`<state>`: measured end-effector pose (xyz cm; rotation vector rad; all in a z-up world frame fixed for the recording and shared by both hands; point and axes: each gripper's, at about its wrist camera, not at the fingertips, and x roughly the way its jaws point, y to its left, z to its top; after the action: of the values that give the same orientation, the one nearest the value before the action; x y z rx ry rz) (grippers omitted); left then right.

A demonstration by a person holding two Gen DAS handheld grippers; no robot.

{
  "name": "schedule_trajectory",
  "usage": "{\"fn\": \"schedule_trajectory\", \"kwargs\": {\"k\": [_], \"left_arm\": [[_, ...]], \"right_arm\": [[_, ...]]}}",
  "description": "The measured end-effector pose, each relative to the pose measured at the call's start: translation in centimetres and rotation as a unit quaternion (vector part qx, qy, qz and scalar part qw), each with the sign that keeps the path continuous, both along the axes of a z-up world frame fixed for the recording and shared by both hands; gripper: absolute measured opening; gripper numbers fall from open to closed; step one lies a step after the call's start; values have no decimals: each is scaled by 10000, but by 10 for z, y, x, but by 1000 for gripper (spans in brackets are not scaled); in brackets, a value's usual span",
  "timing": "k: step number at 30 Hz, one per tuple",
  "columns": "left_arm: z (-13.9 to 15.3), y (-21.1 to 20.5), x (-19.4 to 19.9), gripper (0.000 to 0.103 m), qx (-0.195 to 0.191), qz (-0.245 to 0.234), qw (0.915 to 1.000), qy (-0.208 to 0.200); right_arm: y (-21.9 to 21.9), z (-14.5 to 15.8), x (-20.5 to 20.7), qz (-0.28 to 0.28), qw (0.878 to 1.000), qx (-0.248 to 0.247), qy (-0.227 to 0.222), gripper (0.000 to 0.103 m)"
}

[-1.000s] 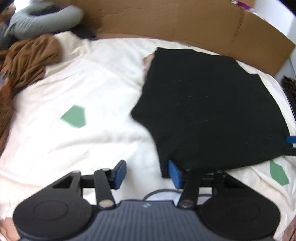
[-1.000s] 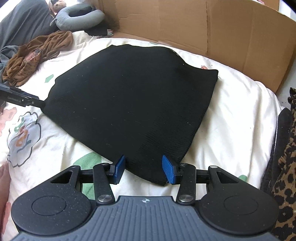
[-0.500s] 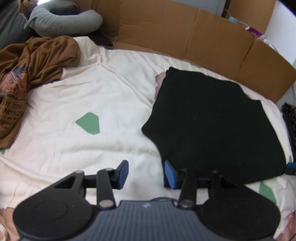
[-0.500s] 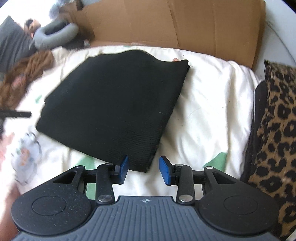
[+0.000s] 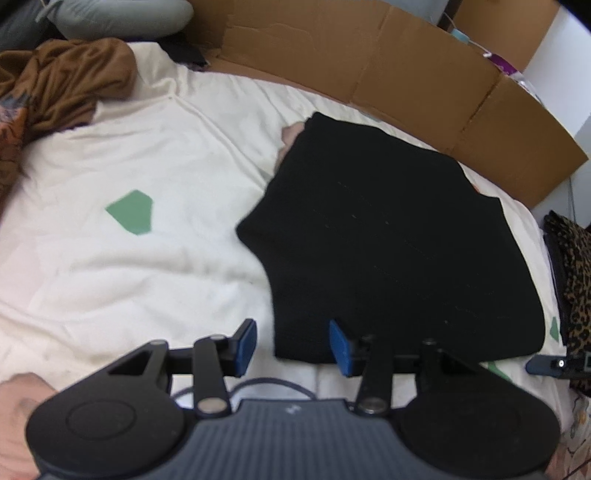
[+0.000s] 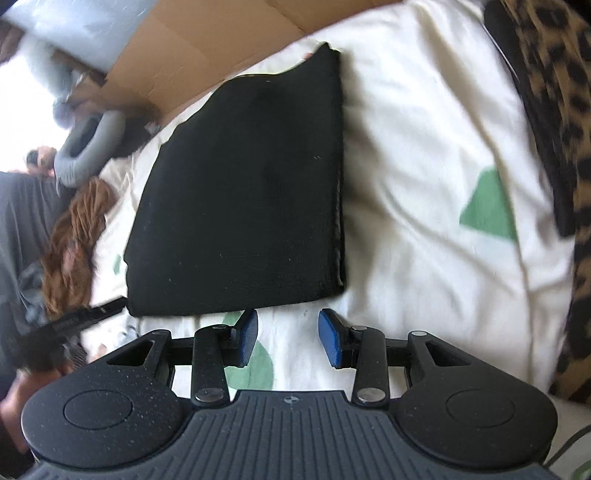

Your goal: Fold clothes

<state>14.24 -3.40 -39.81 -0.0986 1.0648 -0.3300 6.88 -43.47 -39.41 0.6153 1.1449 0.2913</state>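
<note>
**Desk:** What do the jaws show?

**Photographer:** The left gripper (image 5: 292,347) stands partly open, having just narrowed a little, with nothing pinched; the near left corner of the folded black garment (image 5: 391,236) lies in its gap, but the blue pads (image 5: 244,345) do not press on it. The right gripper (image 6: 288,341) is also partly open after a slight narrowing and is empty, with only the cream printed bedcover (image 6: 424,155) between its pads.

**Desk:** And where does the garment lie from each?

**Photographer:** It lies flat on the bedcover. From the left gripper it spreads forward and to the right; from the right gripper it lies just ahead and to the left, its near edge close above the left pad. In the right wrist view its long axis runs away from the jaws toward the cardboard wall (image 6: 207,40). The left gripper looks the nearer, already at a corner.

**Desk:** Anything around it?

**Photographer:** A crumpled brown garment (image 5: 62,81) lies well apart at far left, a leopard-print fabric (image 6: 554,110) along the right, and a grey neck pillow (image 5: 122,14) sits by the cardboard.
</note>
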Motion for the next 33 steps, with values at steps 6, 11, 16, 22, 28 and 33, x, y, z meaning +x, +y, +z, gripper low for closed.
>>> {"fn": "schedule_trajectory", "kwargs": {"k": [6,11,16,22,28,33], "left_arm": [[-9,1,3,46,-130,225,9995,198],[-10,3,4,46,-210,299,9990,240],[-12,5,3,46,-283,332,9987,260],[-19,9,2,46,-459,469,9974,288],[-24,12,-1,45,-696,688,9948,289],[-32,15,-2,16,-1149,858,9881,552]], "right_arm": [[-18,-21,2,-868,9930,773,187,43],[-28,-39,-4,-1429,9805,1306,352,15],[-30,-24,-7,-1340,9804,1443,-12,7],[-23,-26,-5,-1227,9818,1448,43,10],[-22,-44,2,-1119,9818,1508,285,22],[-25,-44,2,-1310,9777,1625,232,18]]}}
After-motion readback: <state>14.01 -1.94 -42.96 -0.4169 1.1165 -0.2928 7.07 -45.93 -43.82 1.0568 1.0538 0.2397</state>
